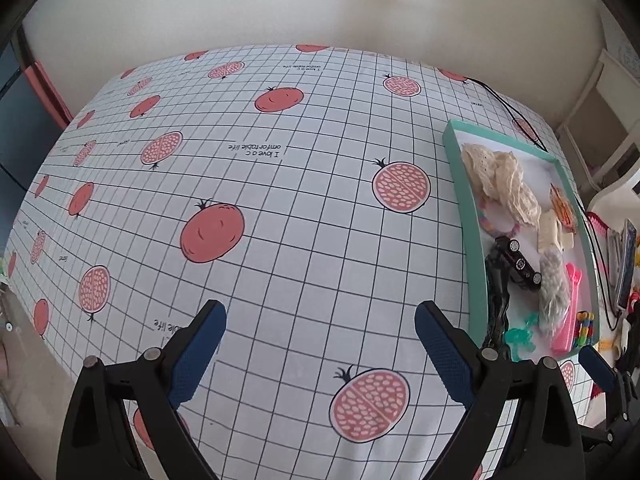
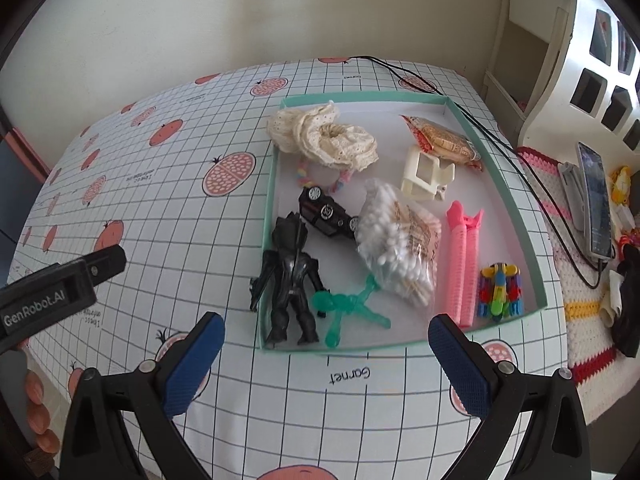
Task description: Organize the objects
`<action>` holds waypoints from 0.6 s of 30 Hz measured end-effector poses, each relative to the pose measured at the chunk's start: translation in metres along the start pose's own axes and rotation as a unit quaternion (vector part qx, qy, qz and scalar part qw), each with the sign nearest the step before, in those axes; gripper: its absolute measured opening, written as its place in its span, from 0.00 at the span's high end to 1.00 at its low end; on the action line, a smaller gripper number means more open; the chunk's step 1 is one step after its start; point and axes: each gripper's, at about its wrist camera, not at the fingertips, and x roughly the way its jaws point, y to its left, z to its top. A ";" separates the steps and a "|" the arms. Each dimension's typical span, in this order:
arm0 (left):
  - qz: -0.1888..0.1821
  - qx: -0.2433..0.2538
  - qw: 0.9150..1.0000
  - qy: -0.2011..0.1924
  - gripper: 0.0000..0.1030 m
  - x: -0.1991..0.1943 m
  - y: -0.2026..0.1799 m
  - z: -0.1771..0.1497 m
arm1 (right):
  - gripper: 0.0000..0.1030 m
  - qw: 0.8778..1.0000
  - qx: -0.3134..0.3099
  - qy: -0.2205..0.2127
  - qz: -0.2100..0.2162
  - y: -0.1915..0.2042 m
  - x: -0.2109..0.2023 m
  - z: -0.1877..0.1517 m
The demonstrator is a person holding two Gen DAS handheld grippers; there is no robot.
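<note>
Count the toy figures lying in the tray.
2. The black figure lies at the tray's near left corner, one arm over the rim. The green see-through figure lies just right of it. Others could be hidden under the cotton swab bag.

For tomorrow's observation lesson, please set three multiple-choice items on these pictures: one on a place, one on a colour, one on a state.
1. Where does the black toy car lie?
A. on the bare tablecloth
B. inside the green tray
C. on the crocheted mat

2. What colour is the comb?
A. pink
B. blue
C. black

3. How does the right gripper stand?
A. shut on the car
B. shut on nothing
C. open and empty

Answers: 1 B, the car sits within the tray's walls beside the cotton swab bag. 2 A, it is plainly pink. 3 C, its blue pads stand wide apart with only tablecloth between them.
</note>
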 end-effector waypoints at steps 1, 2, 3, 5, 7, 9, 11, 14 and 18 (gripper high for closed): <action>0.001 -0.002 1.000 0.001 0.07 -0.001 0.002 -0.001 | 0.00 1.000 -0.002 0.001 -0.001 0.001 -0.001 -0.002; 0.003 -0.009 1.000 0.001 0.07 -0.003 0.004 -0.003 | 0.00 1.000 -0.005 0.001 -0.003 0.002 -0.001 -0.004; 0.001 -0.010 1.000 -0.001 0.07 -0.005 0.005 -0.005 | 0.00 1.000 -0.008 0.001 -0.004 0.002 -0.002 -0.006; 0.000 -0.011 1.000 -0.005 0.07 -0.008 0.007 -0.009 | 0.00 1.000 -0.008 -0.001 -0.005 0.002 -0.005 -0.009; -0.002 -0.005 1.000 -0.007 0.07 -0.011 0.008 -0.014 | 0.00 1.000 -0.004 -0.005 -0.005 0.001 -0.008 -0.012; -0.002 0.002 1.000 -0.007 0.07 -0.013 0.008 -0.019 | 0.00 1.000 0.000 -0.006 -0.006 -0.001 -0.010 -0.015; -0.003 0.009 1.000 -0.006 0.07 -0.016 0.008 -0.023 | 0.00 1.000 0.002 -0.005 -0.008 -0.003 -0.011 -0.017; -0.004 0.015 1.000 -0.003 0.07 -0.016 0.007 -0.028 | 0.00 1.000 0.004 -0.004 -0.012 -0.005 -0.012 -0.019; 0.008 0.022 1.000 0.009 0.07 -0.013 0.006 -0.034 | 0.00 1.000 0.008 -0.002 -0.014 -0.008 -0.013 -0.022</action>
